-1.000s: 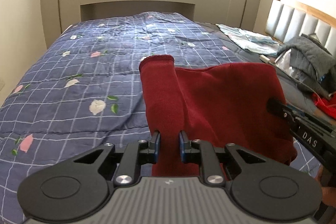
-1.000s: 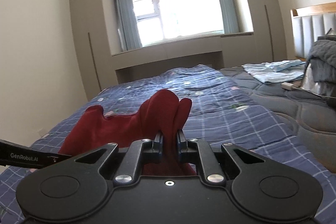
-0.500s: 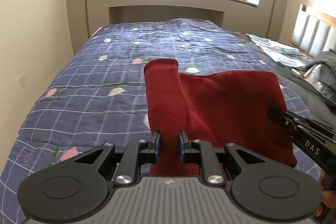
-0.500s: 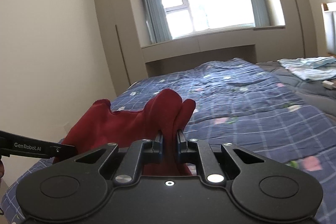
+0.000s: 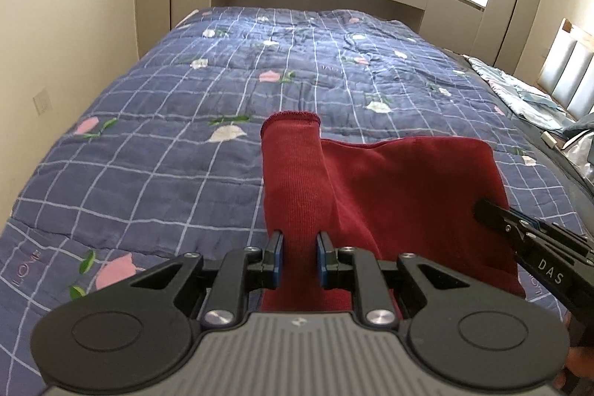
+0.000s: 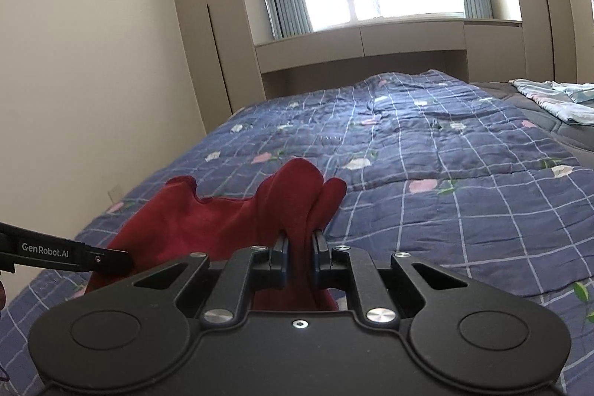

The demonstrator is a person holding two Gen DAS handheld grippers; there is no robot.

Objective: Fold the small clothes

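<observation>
Above the quilt [image 5: 156, 151], garment [image 5: 371, 195] has shifted left.

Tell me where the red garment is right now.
The red garment hangs stretched between the two grippers above the blue floral quilt: the left gripper pinches its cuffed end, and the right gripper its other bunched end.
</observation>
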